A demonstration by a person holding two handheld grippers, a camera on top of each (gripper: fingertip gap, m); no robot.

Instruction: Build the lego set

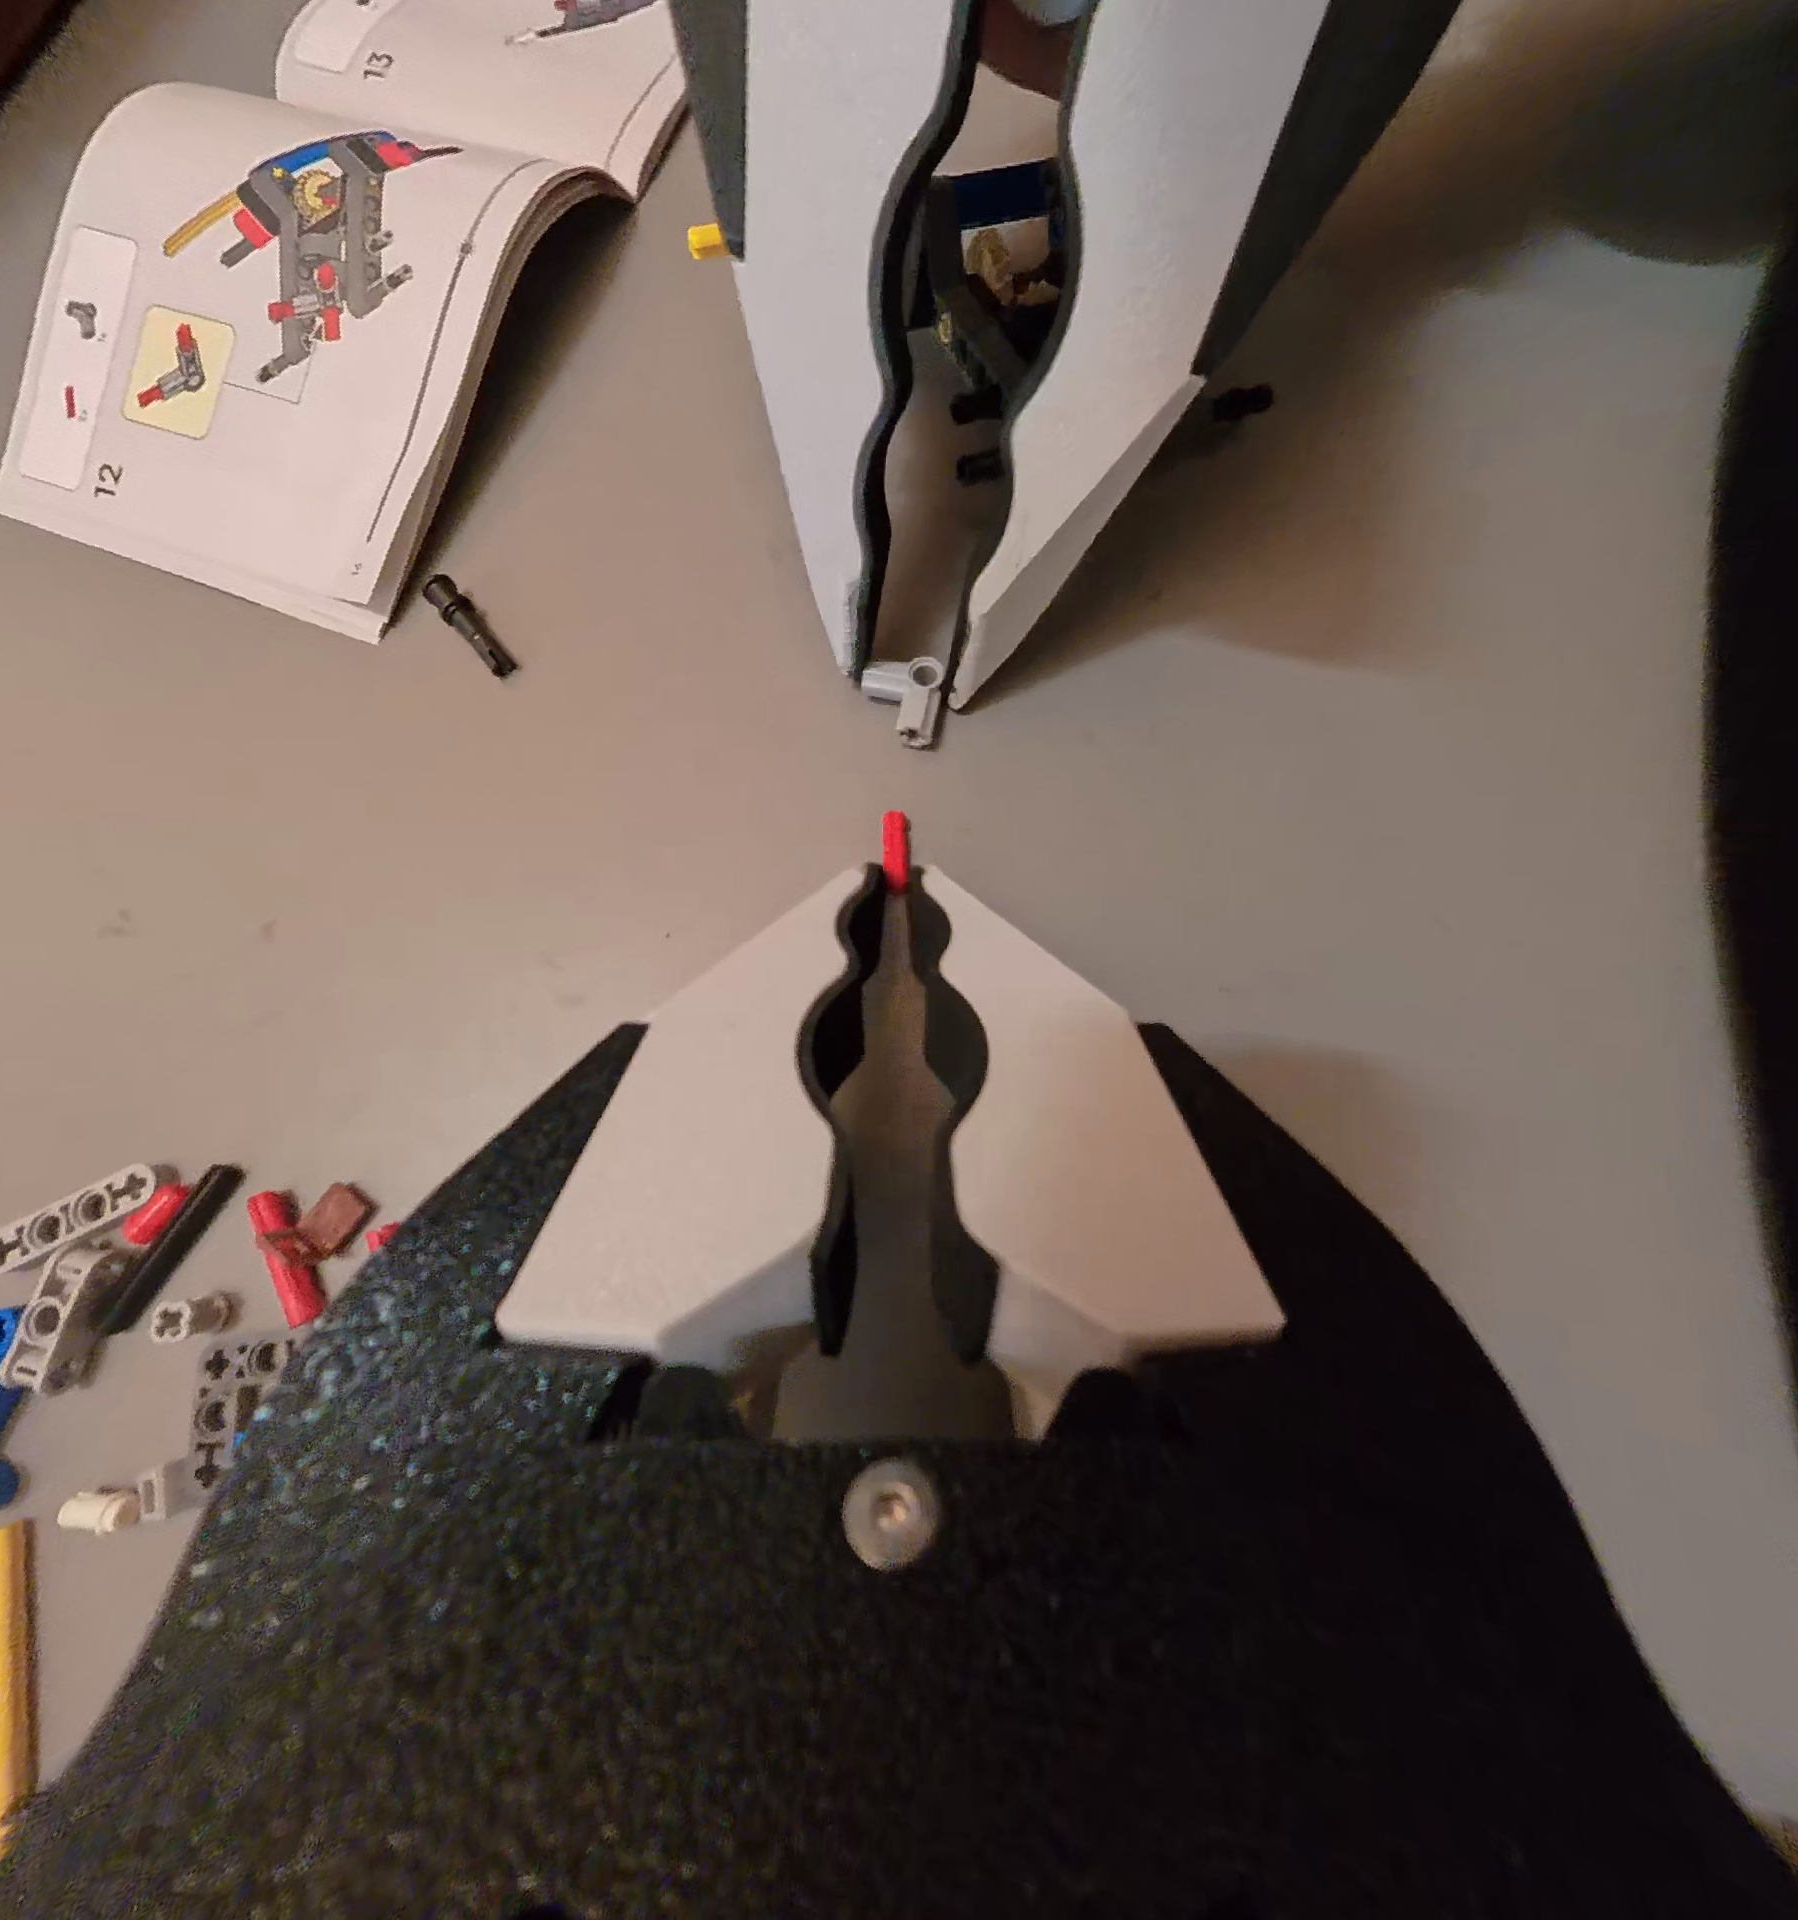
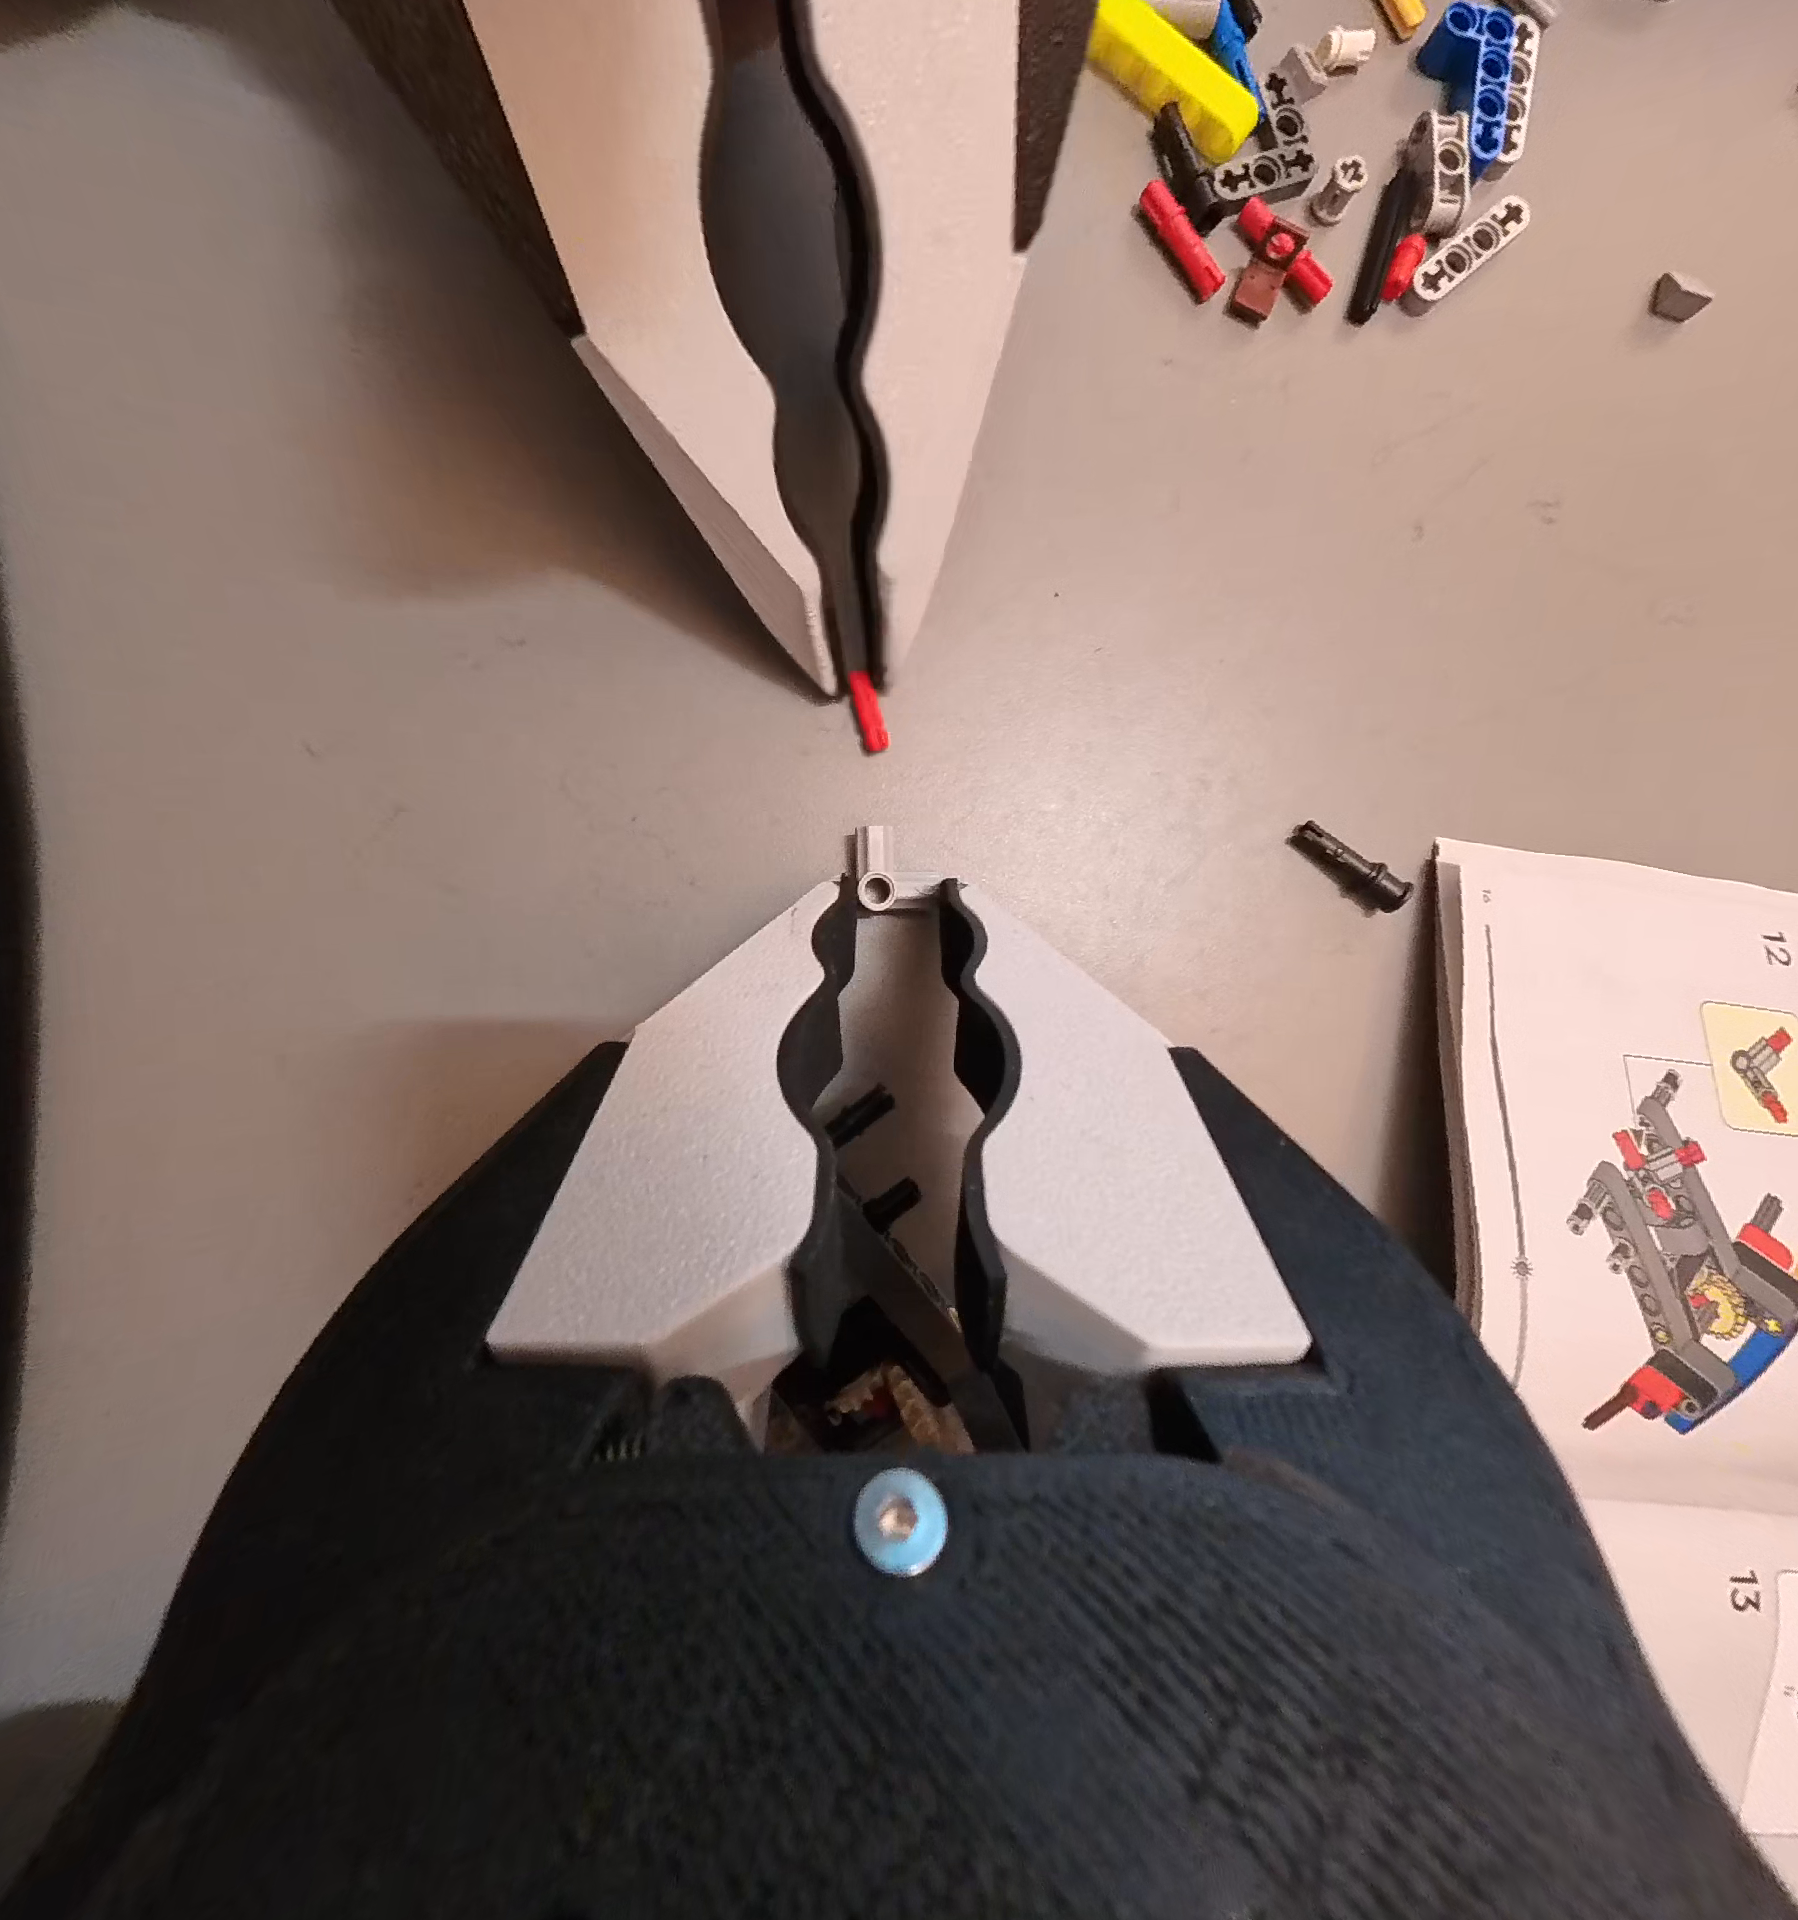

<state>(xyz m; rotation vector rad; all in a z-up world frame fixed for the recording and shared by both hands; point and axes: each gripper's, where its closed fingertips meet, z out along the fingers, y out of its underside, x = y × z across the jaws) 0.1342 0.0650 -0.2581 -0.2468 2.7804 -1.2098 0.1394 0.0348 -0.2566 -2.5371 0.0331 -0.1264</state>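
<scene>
1. Underneath everything lies the grey counter, its middle left bare so that I can bring two small parts together above it.
2. Off to one side the instruction booklet lies open, its pictured step facing up where I can check it while both hands are busy.
3. My right fingers are clenched on the light grey angled connector; one arm of it is caught crosswise at the very tips, so the other arm juts forward, free to receive a part. Behind those fingers I glimpse a partly built grey and blue assembly, lying on the counter as far as I can tell.
4. My left fingers are clenched on the short red axle, gripped by its rear so most of its length sticks out ahead, aimed at the connector.
5. Axle and connector are near but apart, roughly in line; I judge the next move is to push the axle into the connector's jutting end, and a slight misalignment could knock either piece loose.
6. Loose parts sit clustered beside the booklet, and a black pin lies alone just beside its corner.
</scene>
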